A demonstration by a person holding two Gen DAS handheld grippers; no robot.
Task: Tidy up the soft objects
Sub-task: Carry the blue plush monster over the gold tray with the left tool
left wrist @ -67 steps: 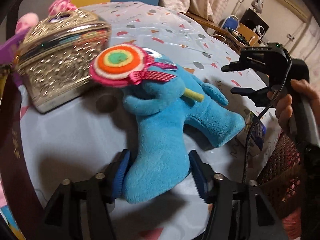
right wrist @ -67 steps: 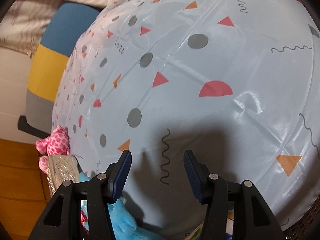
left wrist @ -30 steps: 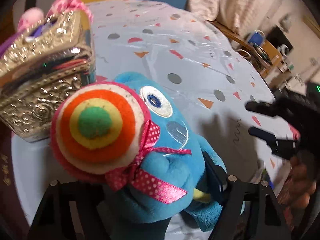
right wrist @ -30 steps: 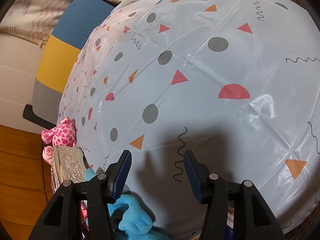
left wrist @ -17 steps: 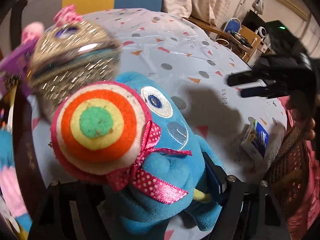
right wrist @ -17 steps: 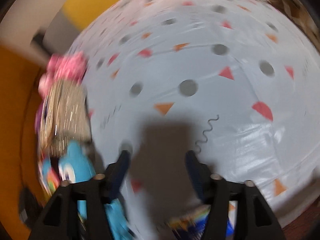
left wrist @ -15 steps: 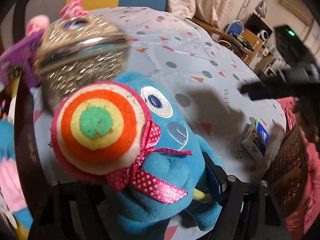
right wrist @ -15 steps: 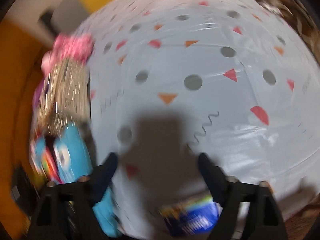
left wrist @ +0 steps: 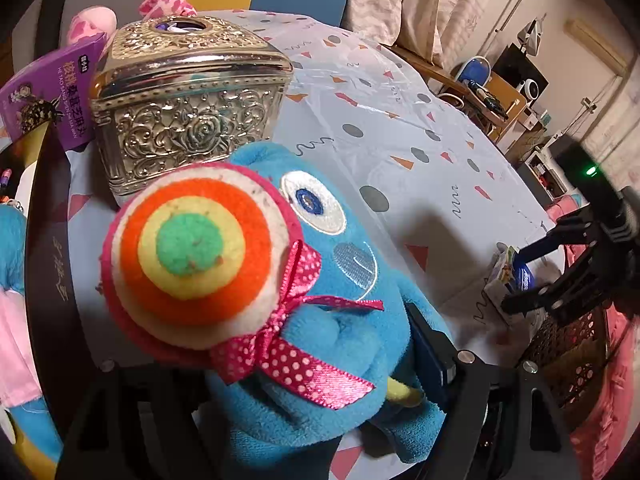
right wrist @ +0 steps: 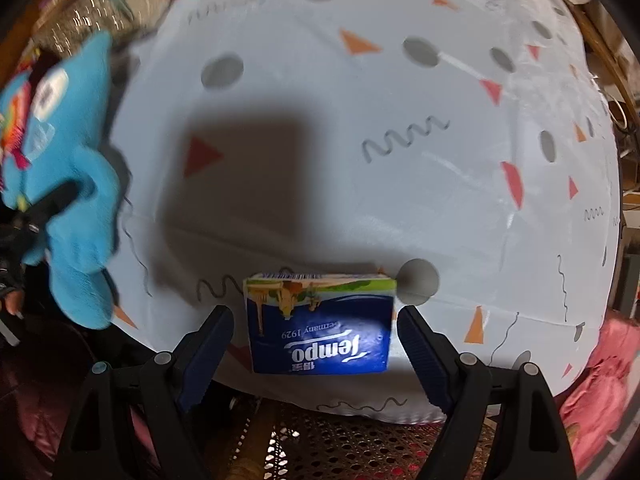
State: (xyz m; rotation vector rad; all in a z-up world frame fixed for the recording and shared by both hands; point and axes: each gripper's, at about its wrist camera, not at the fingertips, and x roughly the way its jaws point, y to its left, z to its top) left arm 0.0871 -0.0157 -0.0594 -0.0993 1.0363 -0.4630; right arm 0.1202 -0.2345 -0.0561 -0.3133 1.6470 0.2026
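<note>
With the left gripper [left wrist: 316, 392] clamped on the blue plush toy with its striped felt lollipop [left wrist: 320, 320], lifted off the patterned surface [right wrist: 360, 160], the right gripper [right wrist: 316, 344] straddles the blue tissue pack [right wrist: 320, 328], jaws just widened, untouching; next they must close squarely.

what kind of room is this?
Most likely a lived-in home room, not a lab: a table under a patterned plastic cloth, curtains behind it, and a cluttered desk with household odds and ends.
</note>
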